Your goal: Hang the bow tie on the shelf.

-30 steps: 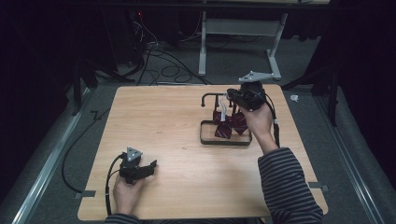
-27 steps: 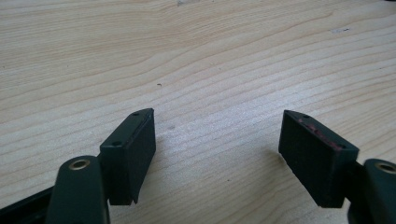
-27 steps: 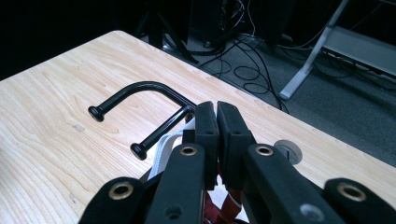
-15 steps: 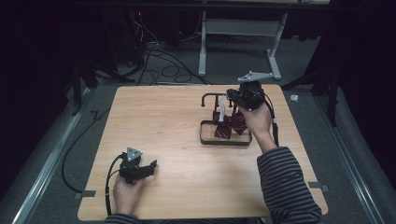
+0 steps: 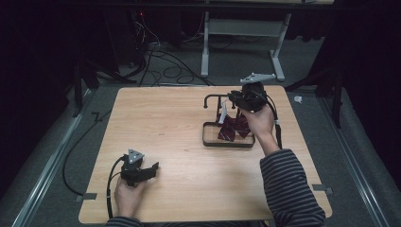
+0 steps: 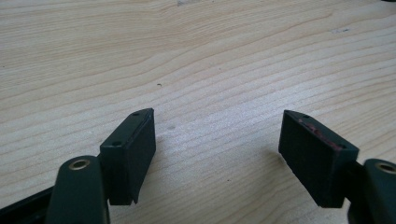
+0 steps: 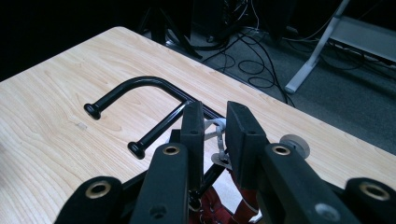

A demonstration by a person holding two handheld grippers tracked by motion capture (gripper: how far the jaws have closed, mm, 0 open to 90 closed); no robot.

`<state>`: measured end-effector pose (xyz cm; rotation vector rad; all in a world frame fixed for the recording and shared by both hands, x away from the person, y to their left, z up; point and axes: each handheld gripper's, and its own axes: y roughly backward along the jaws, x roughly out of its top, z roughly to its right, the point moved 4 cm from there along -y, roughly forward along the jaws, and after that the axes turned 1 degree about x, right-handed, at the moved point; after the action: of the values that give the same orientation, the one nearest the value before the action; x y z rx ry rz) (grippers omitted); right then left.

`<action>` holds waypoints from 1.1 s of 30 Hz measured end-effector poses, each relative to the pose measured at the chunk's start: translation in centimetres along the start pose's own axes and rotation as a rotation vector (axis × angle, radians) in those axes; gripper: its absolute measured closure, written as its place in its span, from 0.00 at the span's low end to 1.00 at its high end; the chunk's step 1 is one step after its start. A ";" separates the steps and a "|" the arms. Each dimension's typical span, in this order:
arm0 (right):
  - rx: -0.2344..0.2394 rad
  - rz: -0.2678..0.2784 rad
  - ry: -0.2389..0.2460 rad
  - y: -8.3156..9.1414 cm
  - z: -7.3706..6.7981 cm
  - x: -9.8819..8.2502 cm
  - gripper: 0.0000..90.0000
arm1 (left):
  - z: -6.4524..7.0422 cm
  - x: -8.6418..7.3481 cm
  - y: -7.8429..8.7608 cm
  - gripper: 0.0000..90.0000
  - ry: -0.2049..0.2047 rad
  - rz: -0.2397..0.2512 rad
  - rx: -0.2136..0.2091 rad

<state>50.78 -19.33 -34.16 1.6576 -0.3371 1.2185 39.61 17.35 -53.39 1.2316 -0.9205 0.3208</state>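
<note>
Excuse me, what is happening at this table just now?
A person works at a wooden table with two handheld grippers. The right gripper is at a black hook rack standing in a tray of dark red items; its jaws have just been opening, with a small silvery piece between them. The left gripper rests open on the table.

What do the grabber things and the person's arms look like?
Both grippers, left and right, are black with two flat, blocky jaws, a grey three-cornered plate on top and a black trailing cable. The person's right sleeve has dark and grey stripes.
</note>
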 end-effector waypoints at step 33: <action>-0.028 0.077 -0.006 4.1 0.7 -1.1 0.82 | 0.0 0.0 0.0 0.31 0.000 0.000 0.001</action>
<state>47.80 -22.11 -32.79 1.6369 -0.4232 1.2606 39.62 17.34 -53.39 1.2324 -0.9207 0.3213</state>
